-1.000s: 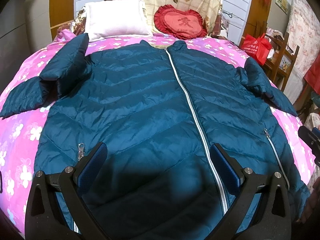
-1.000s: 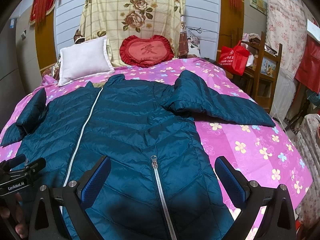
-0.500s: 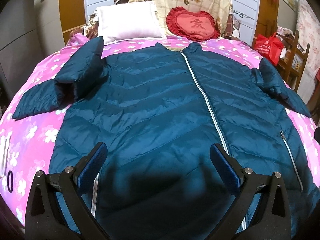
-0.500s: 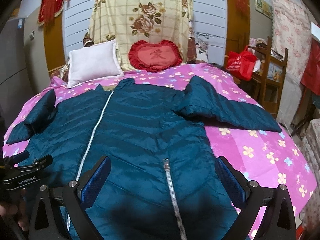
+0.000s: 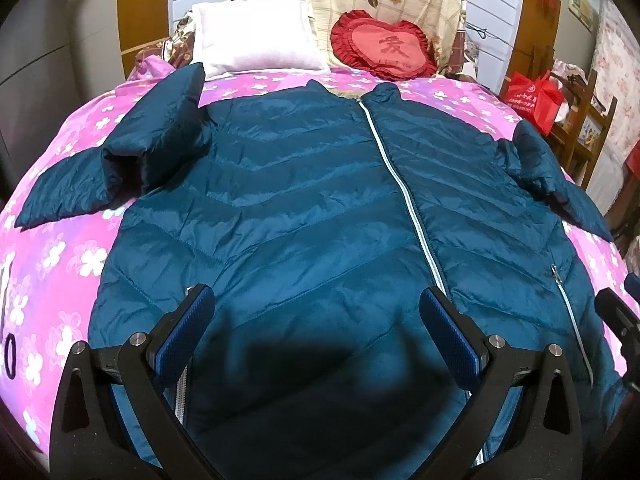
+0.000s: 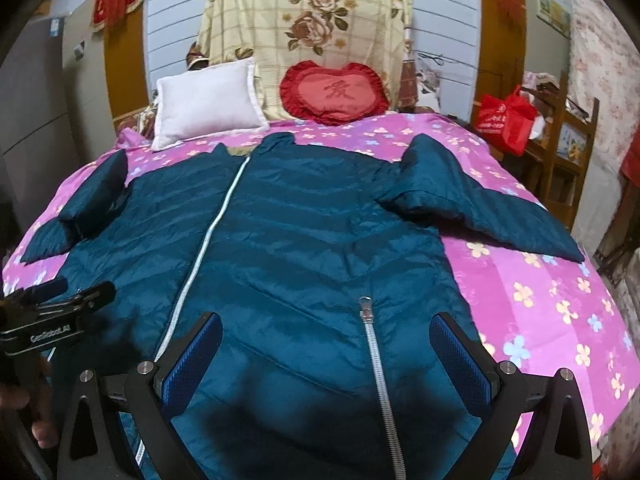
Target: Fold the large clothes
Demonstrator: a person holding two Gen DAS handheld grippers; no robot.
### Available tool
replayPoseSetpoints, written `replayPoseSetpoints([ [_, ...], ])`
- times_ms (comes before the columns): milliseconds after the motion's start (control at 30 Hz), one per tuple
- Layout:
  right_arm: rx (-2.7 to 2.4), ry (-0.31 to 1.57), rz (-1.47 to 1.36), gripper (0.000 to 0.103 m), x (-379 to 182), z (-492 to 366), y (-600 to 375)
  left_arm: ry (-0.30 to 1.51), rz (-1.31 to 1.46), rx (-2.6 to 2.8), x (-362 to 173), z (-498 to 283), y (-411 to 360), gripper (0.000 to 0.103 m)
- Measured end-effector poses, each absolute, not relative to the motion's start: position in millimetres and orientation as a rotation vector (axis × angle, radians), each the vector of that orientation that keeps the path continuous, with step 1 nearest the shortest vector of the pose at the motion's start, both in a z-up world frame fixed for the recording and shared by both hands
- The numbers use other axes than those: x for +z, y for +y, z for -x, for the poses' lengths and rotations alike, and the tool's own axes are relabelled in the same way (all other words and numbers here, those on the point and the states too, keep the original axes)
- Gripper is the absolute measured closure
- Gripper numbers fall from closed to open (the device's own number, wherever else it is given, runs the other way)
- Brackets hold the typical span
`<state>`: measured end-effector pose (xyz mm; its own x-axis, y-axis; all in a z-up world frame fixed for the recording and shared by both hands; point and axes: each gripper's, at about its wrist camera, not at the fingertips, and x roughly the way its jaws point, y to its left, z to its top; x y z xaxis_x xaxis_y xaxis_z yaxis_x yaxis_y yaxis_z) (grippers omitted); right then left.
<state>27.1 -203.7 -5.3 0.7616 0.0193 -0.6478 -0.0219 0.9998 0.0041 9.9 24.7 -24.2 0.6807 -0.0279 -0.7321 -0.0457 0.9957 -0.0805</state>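
A teal quilted down jacket (image 5: 304, 208) (image 6: 304, 240) lies face up, zipped, on a pink flowered bedspread (image 5: 60, 248) (image 6: 540, 300), collar toward the pillows. Its left sleeve (image 5: 120, 160) and right sleeve (image 6: 472, 204) stick out to the sides, bent at the elbow. My left gripper (image 5: 316, 312) hovers open above the hem on the jacket's left half, holding nothing. Open as well, my right gripper (image 6: 326, 336) hangs over the hem around the right pocket zipper (image 6: 374, 360). The left gripper's body, held by a hand, shows at the right wrist view's left edge.
A white pillow (image 5: 252, 44) and a red heart cushion (image 5: 384, 50) rest at the head of the bed, against a flowered cloth. A wooden shelf with a red bag (image 6: 506, 120) stands to the right of the bed. A black hair tie lies on the bedspread at left.
Both grippers have drawn back and risen a little, so more of the jacket shows. The left view has swung left. The jacket has not moved; both grippers stay open.
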Motion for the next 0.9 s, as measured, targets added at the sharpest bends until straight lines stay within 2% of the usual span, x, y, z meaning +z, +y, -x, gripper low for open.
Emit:
replayPoseSetpoints([
  [900,-0.021,0.737,0.024,0.0,-3.2,-29.6,-209.5,0.839,0.085,0.034,-30.6,-12.0,27.5,0.0],
])
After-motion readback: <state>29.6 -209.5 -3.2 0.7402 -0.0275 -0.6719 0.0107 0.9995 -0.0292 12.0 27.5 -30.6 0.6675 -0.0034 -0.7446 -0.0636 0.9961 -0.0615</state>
